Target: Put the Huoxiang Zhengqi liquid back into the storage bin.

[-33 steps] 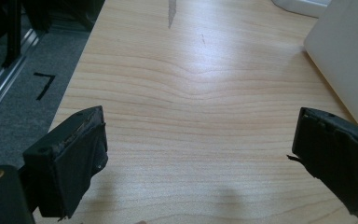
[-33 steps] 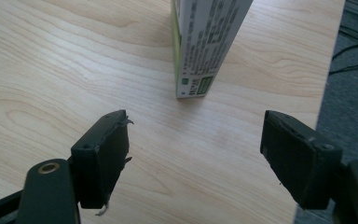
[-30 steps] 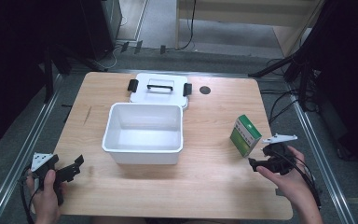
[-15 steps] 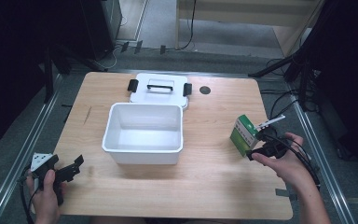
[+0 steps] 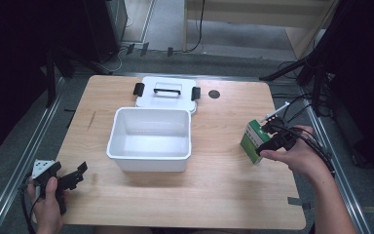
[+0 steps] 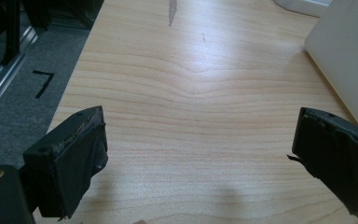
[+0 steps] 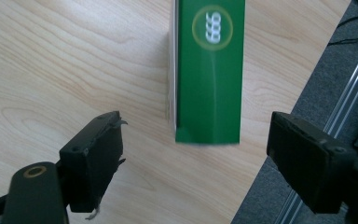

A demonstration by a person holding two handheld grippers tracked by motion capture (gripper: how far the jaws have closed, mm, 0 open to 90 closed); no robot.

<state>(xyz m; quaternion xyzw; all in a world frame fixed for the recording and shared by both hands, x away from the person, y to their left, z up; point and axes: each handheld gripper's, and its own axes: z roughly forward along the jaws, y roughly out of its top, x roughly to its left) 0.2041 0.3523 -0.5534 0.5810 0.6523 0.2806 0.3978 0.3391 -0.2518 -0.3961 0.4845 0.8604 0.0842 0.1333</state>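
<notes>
One green box [image 5: 251, 139] is standing near the right edge of the wooden table [image 5: 224, 195], and the right gripper [image 5: 268, 139] is hovering right over it, jaws spread wide and just having opened a little more, the carton ahead of them and not pinched. One white tub [image 5: 149, 140] is sitting mid-table, open, with its one white lid [image 5: 166, 92] lying just behind it. The left gripper [image 5: 73, 176] is resting at the near left corner, jaws spread apart over bare wood.
</notes>
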